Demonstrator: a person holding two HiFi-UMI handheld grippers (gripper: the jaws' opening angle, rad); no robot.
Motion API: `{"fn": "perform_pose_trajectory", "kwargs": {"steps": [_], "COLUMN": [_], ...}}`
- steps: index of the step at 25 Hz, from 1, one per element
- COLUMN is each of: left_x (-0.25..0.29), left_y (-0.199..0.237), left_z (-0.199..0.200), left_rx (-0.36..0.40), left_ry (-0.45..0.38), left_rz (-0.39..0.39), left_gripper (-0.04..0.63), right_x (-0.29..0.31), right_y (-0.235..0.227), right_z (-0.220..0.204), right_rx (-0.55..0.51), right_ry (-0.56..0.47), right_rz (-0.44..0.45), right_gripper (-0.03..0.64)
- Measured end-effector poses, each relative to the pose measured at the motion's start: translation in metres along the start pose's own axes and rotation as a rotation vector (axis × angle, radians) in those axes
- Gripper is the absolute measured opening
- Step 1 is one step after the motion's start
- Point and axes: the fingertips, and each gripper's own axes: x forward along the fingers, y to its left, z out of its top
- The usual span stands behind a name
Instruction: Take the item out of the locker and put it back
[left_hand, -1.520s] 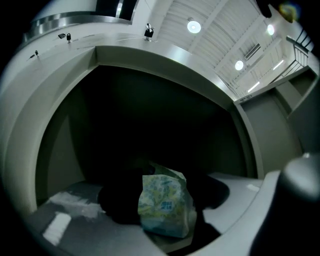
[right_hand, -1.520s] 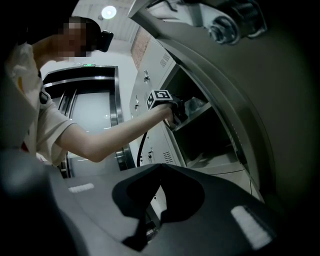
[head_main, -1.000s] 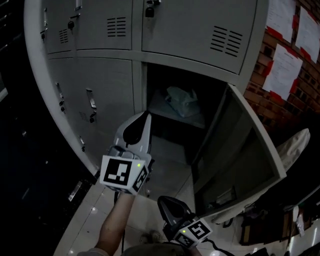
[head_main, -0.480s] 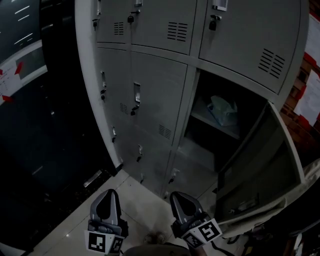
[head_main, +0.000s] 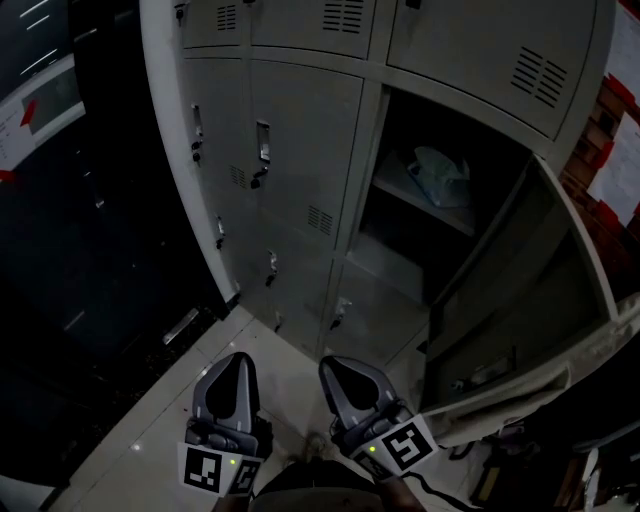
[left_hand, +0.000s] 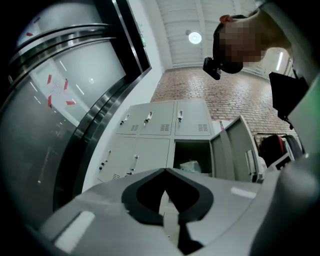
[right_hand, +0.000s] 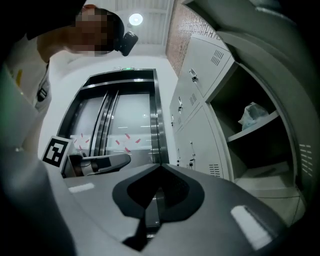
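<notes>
The item is a pale crumpled plastic bag (head_main: 440, 175) that lies on the shelf inside the open locker (head_main: 400, 265). It also shows small in the left gripper view as the bag (left_hand: 190, 166) and in the right gripper view as the bag (right_hand: 252, 116). The locker door (head_main: 520, 290) hangs wide open to the right. My left gripper (head_main: 232, 360) and right gripper (head_main: 338, 366) are low over the floor, side by side, well short of the locker. Both are shut with nothing between the jaws, as at the left gripper (left_hand: 165, 171) and the right gripper (right_hand: 160, 166).
Closed grey locker doors with handles (head_main: 262, 150) fill the bank left of and above the open one. A dark glossy wall (head_main: 80, 220) stands at the left, a brick wall with papers (head_main: 615, 150) at the right. Pale floor tiles (head_main: 190, 380) lie below the grippers.
My left gripper has come down and back from in front of the locker opening to low beside the right one. The head view has swung so the lockers sit further off.
</notes>
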Motion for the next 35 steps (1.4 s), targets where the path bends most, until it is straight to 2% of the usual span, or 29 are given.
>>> {"fn": "perform_pose_trajectory", "kwargs": {"steps": [5, 8, 11, 15, 18, 21, 27, 31, 35], "left_x": [-0.050, -0.091, -0.143, -0.216, -0.267, -0.299, -0.324, -0.336, -0.343], "left_y": [-0.013, -0.022, -0.036, -0.054, -0.068, -0.081, -0.114, -0.128, -0.133], "left_z": [-0.024, -0.024, -0.015, -0.002, 0.009, 0.031, 0.055, 0.058, 0.062], "left_rx": [-0.043, -0.030, -0.031, -0.036, -0.085, -0.118, -0.113, -0.110, -0.114], "left_ry": [0.054, 0.044, 0.033, 0.056, 0.076, 0.062, 0.014, 0.019, 0.014], "left_rz": [0.013, 0.020, 0.020, 0.029, 0.035, 0.035, 0.001, -0.006, -0.005], "left_gripper": [0.006, 0.006, 0.006, 0.006, 0.006, 0.006, 0.006, 0.006, 0.006], "right_x": [-0.040, -0.063, -0.092, -0.143, -0.176, -0.200, -0.231, -0.238, -0.243], "right_y": [0.029, 0.075, 0.132, 0.203, 0.250, 0.289, 0.310, 0.313, 0.311], "right_z": [-0.041, -0.047, -0.042, -0.029, -0.020, 0.000, 0.016, 0.016, 0.016], "right_rx": [0.031, 0.020, -0.022, -0.045, -0.026, -0.003, -0.025, -0.084, -0.061], "right_ry": [0.070, 0.075, 0.064, 0.040, 0.040, 0.013, -0.008, 0.022, 0.036], "right_rz": [-0.017, 0.001, 0.024, 0.004, -0.012, 0.033, 0.028, -0.036, -0.078], "right_gripper": [0.000, 0.002, 0.000, 0.001, 0.002, 0.000, 0.000, 0.000, 0.000]}}
